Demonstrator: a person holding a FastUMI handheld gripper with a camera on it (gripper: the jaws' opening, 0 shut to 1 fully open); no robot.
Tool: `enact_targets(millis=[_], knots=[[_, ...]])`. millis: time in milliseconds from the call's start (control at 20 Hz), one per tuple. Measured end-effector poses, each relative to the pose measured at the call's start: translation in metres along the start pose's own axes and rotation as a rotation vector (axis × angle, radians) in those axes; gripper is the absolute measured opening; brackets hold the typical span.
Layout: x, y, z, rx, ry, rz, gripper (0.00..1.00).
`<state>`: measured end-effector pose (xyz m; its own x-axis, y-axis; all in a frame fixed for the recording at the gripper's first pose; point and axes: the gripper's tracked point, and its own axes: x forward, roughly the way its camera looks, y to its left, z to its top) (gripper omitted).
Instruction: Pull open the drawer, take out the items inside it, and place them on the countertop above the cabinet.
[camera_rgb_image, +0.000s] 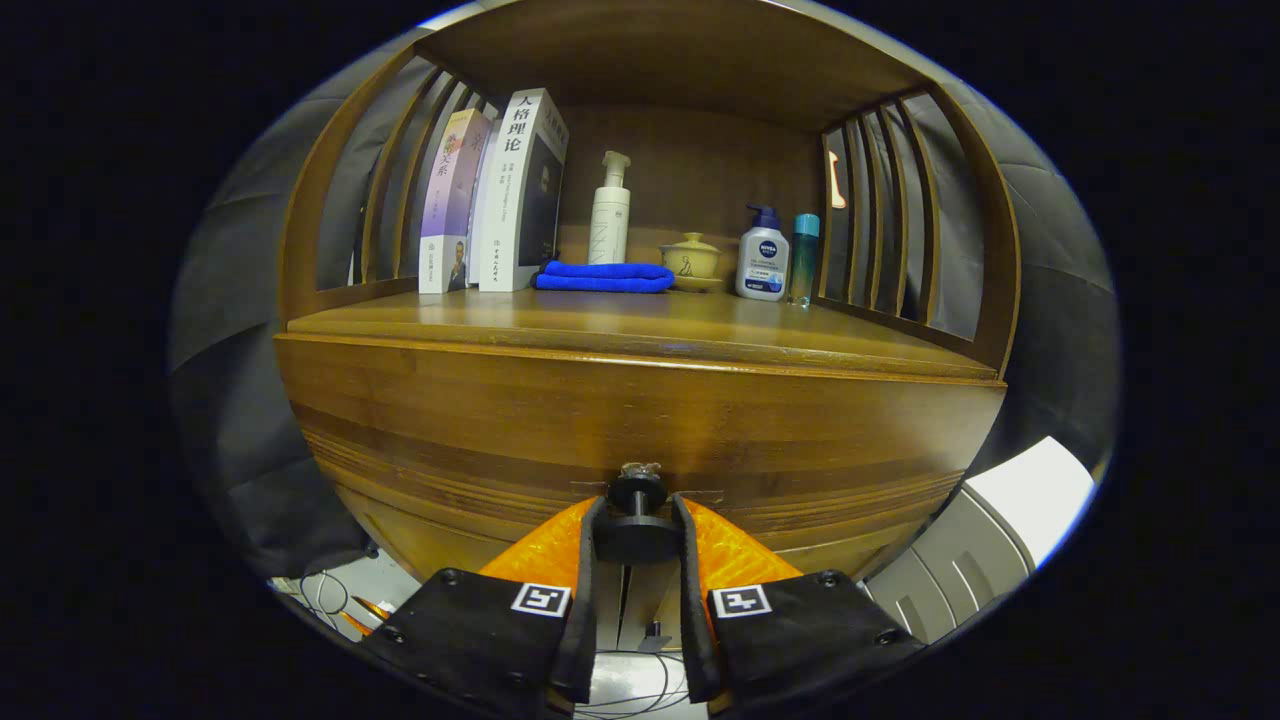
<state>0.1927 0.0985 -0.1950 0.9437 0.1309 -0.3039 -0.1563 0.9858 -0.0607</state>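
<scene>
wooden cabinet drawer (640, 420) not yet open; we have gripper (637, 515) clamped on its round black knob (637, 535); items remain inside.

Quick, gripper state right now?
Gripper: fingers closed on the drawer knob, one on each side; drawer not yet pulled open.

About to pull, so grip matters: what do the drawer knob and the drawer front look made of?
Drawer knob: looks like dark, matte plastic or painted metal, smooth and round; which one is unclear. The gripper has both fingers closed on it. Drawer front: wood with a glossy varnish, showing grain bands and a soft sheen.
</scene>
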Motion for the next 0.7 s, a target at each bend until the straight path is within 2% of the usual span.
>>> enact_targets(millis=[700], knots=[[-0.069,0.001,-0.023,-0.008,-0.026,0.009,0.37]])
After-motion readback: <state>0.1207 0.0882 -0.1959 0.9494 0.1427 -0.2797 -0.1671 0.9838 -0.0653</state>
